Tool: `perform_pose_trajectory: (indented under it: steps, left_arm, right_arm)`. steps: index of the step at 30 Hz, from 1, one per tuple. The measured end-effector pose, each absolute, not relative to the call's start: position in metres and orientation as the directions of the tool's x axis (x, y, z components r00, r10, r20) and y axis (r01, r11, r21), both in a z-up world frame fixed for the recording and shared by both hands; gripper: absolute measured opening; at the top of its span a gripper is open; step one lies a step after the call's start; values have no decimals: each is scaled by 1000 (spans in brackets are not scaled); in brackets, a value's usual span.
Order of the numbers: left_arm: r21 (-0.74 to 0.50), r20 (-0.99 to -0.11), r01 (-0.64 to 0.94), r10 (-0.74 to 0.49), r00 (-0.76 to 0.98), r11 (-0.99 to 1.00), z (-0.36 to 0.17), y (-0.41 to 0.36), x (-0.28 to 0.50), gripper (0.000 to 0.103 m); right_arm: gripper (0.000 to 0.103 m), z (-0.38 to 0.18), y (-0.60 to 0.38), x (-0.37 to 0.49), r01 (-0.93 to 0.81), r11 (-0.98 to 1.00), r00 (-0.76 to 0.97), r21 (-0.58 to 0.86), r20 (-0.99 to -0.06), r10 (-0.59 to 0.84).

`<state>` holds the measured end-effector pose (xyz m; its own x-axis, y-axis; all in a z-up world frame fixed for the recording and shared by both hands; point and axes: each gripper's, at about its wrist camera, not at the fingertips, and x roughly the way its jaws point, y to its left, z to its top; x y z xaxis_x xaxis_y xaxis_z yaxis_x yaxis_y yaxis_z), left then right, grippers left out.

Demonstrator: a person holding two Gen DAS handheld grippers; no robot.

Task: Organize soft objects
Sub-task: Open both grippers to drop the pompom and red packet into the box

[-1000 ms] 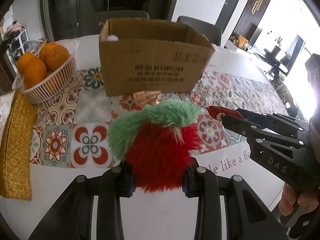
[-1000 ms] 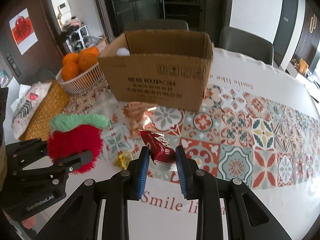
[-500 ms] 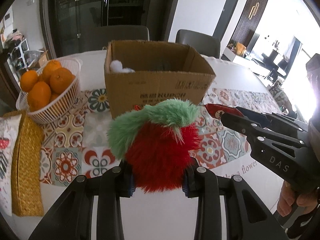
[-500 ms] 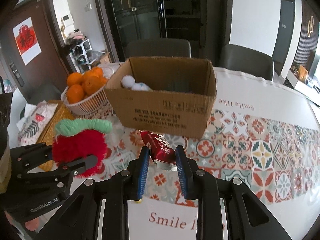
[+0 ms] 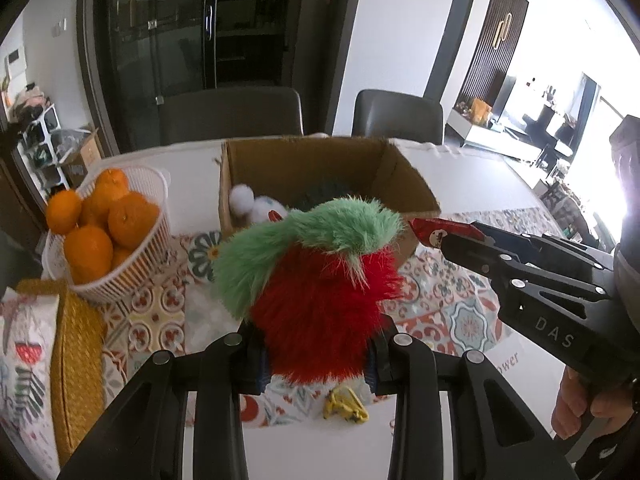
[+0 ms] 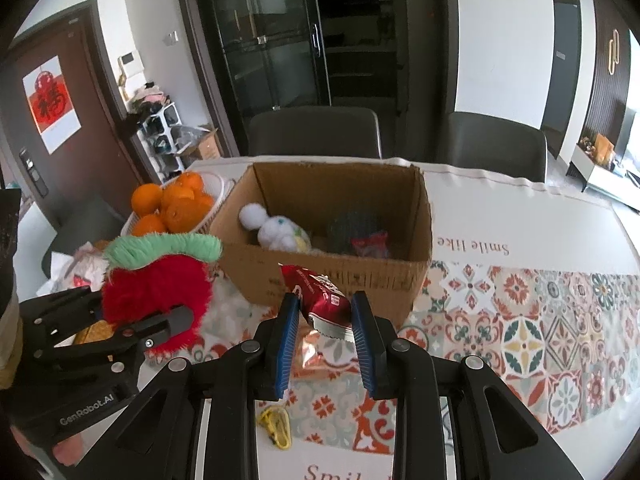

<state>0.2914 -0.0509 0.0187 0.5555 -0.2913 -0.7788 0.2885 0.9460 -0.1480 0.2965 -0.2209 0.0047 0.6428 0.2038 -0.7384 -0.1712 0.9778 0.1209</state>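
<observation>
My left gripper (image 5: pixel 316 350) is shut on a fluffy red plush with a green top (image 5: pixel 320 300), held above the table in front of the cardboard box (image 5: pixel 416 196). The same red plush (image 6: pixel 156 284) shows at the left of the right wrist view. My right gripper (image 6: pixel 324 320) is shut on a red snack packet (image 6: pixel 320 294), just before the box's near wall (image 6: pixel 320 272). Inside the box lie a white plush (image 6: pixel 276 232), a dark round plush (image 6: pixel 352 228) and a red packet (image 6: pixel 370 246).
A white basket of oranges (image 5: pixel 104 232) stands left of the box, with a woven yellow mat (image 5: pixel 76 360) nearer. A small yellow item (image 6: pixel 276 426) and a copper foil wrapper (image 6: pixel 310 350) lie on the patterned tablecloth (image 6: pixel 520 320). Two dark chairs stand behind the table.
Both grippers have risen and moved toward the box with their loads. The inside of the box has come into view, and the yellow item now shows below the plush.
</observation>
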Motion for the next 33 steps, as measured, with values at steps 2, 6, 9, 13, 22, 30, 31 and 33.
perform_pose_trajectory:
  steps: [2, 6, 9, 13, 22, 30, 31, 33]
  left_arm:
    - [-144, -773, 291, -291, 564, 946, 23, -50, 296, 34]
    - [-129, -759, 296, -286, 584, 946, 33, -50, 307, 34]
    - [-123, -747, 302, -288, 599, 945, 41, -50, 314, 34]
    - [-134, -737, 302, -299, 606, 944, 47, -51, 331, 34]
    - [-83, -773, 300, -252, 582, 950, 49, -70, 385, 34]
    - [-55, -808, 319, -231, 543, 946, 41, -88, 415, 35]
    - [-50, -809, 320, -226, 542, 946, 40, -90, 415, 36]
    - [-32, -813, 317, -209, 543, 948, 36, -94, 420, 40]
  right_arm:
    - [28, 8, -221, 301, -169, 978, 650, 123, -732, 204]
    - [25, 18, -222, 310, -165, 979, 666, 116, -720, 198]
    - [19, 25, -222, 317, -166, 978, 677, 123, -707, 203]
    - [15, 27, -222, 337, -151, 979, 671, 134, -713, 201]
    - [15, 37, -235, 371, -101, 988, 668, 115, -728, 153]
    - [15, 32, -244, 383, -67, 990, 646, 125, -751, 138]
    - [15, 30, -245, 384, -62, 990, 642, 129, -754, 138]
    - [15, 24, -248, 386, -51, 989, 632, 137, -763, 139]
